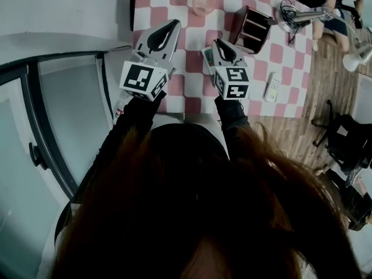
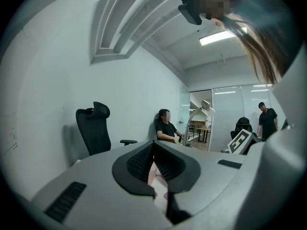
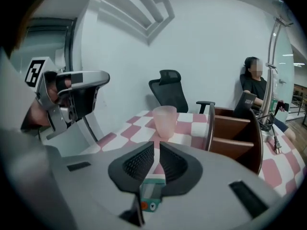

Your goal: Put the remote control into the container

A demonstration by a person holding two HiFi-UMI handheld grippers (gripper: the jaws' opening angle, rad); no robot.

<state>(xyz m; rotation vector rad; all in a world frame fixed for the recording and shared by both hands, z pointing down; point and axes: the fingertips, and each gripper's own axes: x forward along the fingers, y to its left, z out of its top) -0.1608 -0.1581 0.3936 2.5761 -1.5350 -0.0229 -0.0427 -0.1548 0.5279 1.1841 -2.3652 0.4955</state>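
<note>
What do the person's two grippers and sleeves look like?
Both the left gripper and right gripper are light grey plastic with black ribbed fingers. Each carries a white cube with black square markers. The arms wear black sleeves.

- The left gripper is stretched out ahead on a black-sleeved left arm and points about level. Its jaws are together at the tips with nothing between them.
- The right gripper sits just beside it on the black-sleeved right arm, nose tilted downward. Its jaws are pressed closed on a thin remote control, which stands on edge between the pads.
- Each gripper's marker cube faces up toward the head, just ahead of the wrist.
- In the right gripper view, the left gripper shows to the left at about the same height.
</note>
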